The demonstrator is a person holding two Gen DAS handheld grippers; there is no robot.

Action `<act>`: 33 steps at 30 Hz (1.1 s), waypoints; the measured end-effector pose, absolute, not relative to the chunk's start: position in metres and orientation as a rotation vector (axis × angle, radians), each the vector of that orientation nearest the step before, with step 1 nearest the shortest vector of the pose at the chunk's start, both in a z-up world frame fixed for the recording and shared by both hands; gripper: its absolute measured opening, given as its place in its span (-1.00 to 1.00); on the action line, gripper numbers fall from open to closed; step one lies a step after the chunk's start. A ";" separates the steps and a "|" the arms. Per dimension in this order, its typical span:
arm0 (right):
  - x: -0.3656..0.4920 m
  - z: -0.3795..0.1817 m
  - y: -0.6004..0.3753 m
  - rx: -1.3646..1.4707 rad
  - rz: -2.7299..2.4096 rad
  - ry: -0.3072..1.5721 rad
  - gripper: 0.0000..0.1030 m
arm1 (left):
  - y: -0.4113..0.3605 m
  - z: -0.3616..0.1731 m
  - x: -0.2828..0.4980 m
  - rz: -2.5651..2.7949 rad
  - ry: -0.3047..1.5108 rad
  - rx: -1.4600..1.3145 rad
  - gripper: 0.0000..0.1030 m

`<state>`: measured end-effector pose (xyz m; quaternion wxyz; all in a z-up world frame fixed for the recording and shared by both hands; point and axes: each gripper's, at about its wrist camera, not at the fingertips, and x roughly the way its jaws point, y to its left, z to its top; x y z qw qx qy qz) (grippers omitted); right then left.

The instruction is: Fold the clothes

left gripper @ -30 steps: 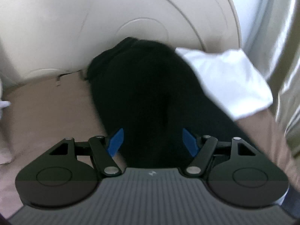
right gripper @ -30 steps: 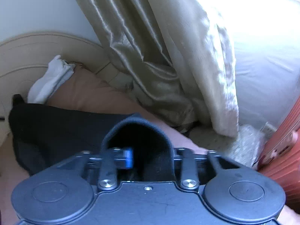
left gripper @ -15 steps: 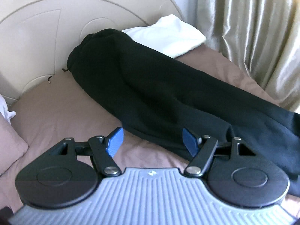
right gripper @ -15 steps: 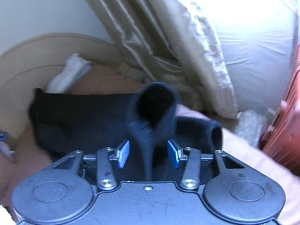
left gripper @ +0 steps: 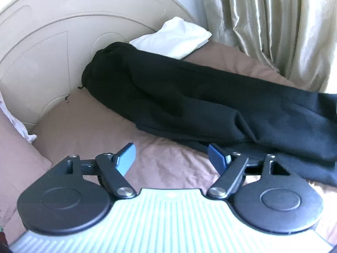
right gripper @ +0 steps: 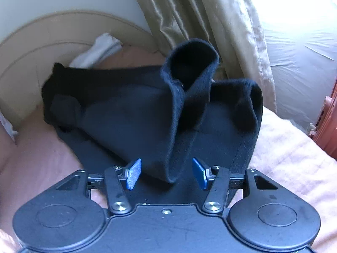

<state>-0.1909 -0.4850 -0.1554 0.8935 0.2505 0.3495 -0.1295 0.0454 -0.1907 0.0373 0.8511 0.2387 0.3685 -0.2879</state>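
Note:
A pair of black trousers (left gripper: pixel 189 103) lies lengthwise on the pink-brown bed sheet (left gripper: pixel 84 130), waistband toward the headboard. My left gripper (left gripper: pixel 171 158) is open just in front of the trousers' near edge, with only sheet between its blue pads. In the right wrist view the leg ends (right gripper: pixel 189 97) stand up loosely, one cuff curled open. My right gripper (right gripper: pixel 166 174) is open, and a fold of the black cloth hangs between its pads without being pinched.
A folded white garment (left gripper: pixel 174 38) lies by the beige headboard (left gripper: pixel 48 42). Shiny curtains (left gripper: pixel 273 25) hang along the far side of the bed. A pillow (left gripper: pixel 19 164) sits at the left. Something orange-red (right gripper: pixel 330 126) stands at the right edge.
My right gripper has opened and let go of the trouser leg end, which now slumps in front of it. The left gripper, open throughout, has pulled back off the trousers.

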 end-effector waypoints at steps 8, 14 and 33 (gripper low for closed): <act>-0.180 -0.168 -0.476 0.567 -0.228 0.692 -0.47 | -0.230 -0.021 0.008 -0.705 0.620 0.358 0.55; -0.200 -0.083 -0.457 0.444 -0.184 0.572 -0.93 | -0.238 -0.058 0.029 -0.547 0.751 0.290 0.54; -0.270 -0.102 -0.473 0.560 -0.215 0.665 -0.07 | -0.240 -0.112 0.030 -0.527 1.020 0.158 0.55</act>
